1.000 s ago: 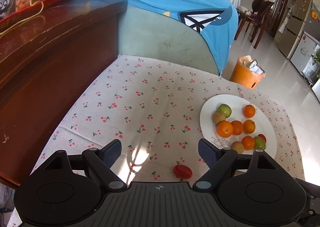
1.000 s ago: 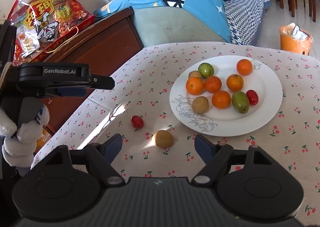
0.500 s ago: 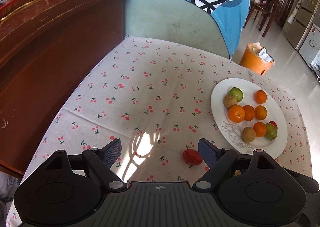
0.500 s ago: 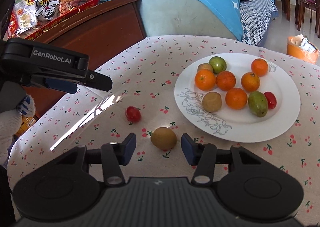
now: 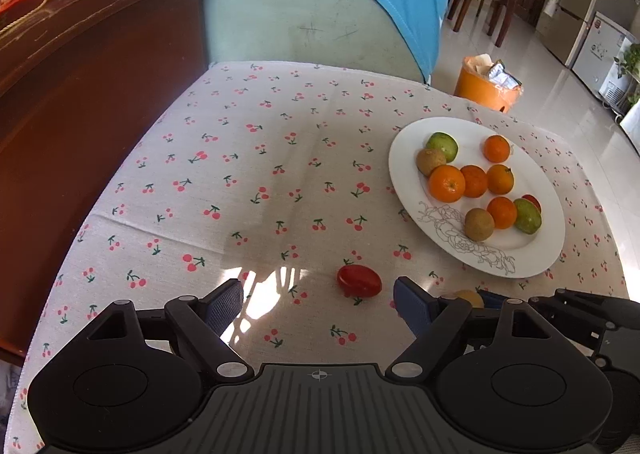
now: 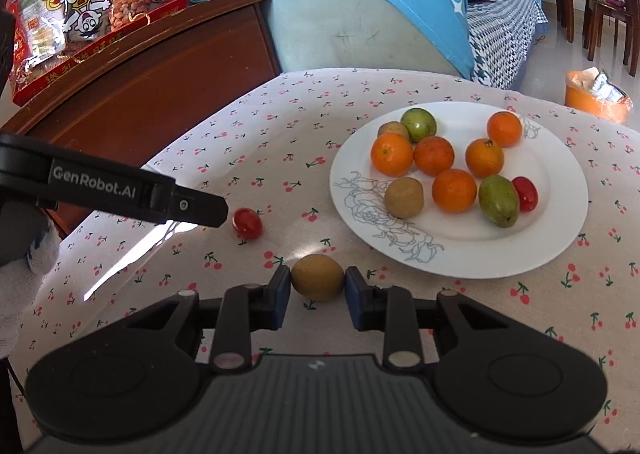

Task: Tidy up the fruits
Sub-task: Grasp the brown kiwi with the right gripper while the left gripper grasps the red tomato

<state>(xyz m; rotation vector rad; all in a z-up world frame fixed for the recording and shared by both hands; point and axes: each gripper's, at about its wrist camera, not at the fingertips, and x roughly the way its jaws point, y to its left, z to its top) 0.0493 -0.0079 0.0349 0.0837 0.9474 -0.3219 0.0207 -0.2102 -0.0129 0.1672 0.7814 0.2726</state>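
Right claw [image 6: 317, 288] tight on brown fruit [image 6: 317, 277] — beside plate [image 6: 560, 246]

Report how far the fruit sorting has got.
Done: nine fruits lie on the white plate. In hand: the right gripper has just closed onto the brown fruit on the tablecloth. Left: the red tomato lies loose between the fingers of the open left gripper, not gripped; both still need plating.
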